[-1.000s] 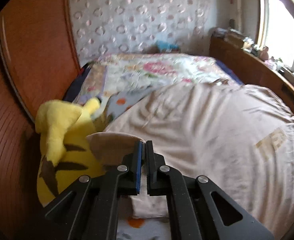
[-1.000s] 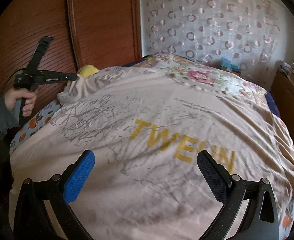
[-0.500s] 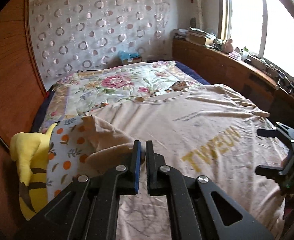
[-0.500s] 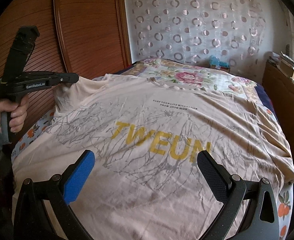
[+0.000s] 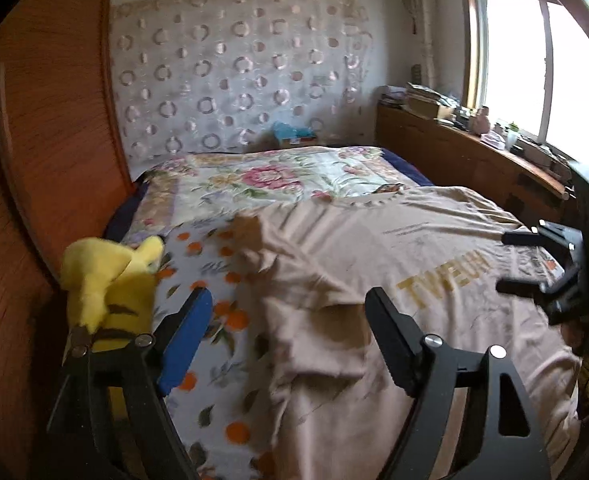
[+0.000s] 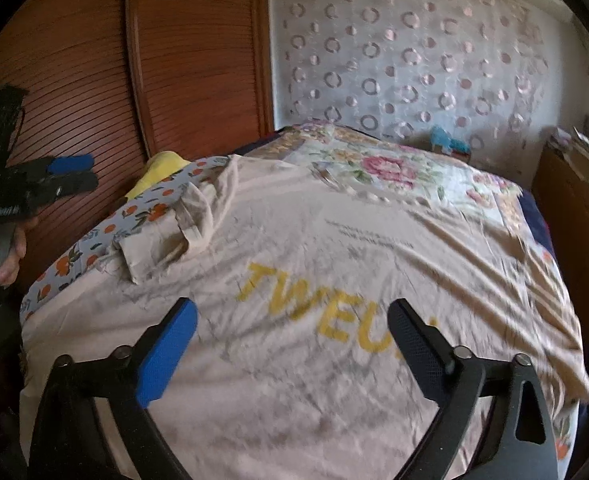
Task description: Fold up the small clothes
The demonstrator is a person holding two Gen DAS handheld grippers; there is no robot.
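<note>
Your beige T-shirt [image 6: 334, 264] lies spread face up across the bed [image 5: 222, 304], its yellow "TWEU…" lettering readable from the right wrist view. The sleeve [image 6: 182, 224] on the wardrobe side lies crumpled in a loose heap on the shirt's edge, partly over the orange-print sheet [image 6: 94, 248].

Your left gripper [image 5: 290, 336] hovers above that sleeve with its jaws opening. Nothing sits between the fingers; the fabric lies below them, apart from the pads. In the right wrist view the same gripper shows at the left edge, held in your hand [image 6: 6, 248] in front of the wooden wardrobe [image 6: 94, 80].

Your right gripper [image 6: 294, 348] hangs over the lower front of the shirt, jaws wide but closing, with no cloth caught between them.

A yellow plush toy [image 5: 110, 280] rests between the bed and the wardrobe, just beside your left gripper's blue finger. A floral quilt [image 5: 278, 180] covers the far half of the bed.
</note>
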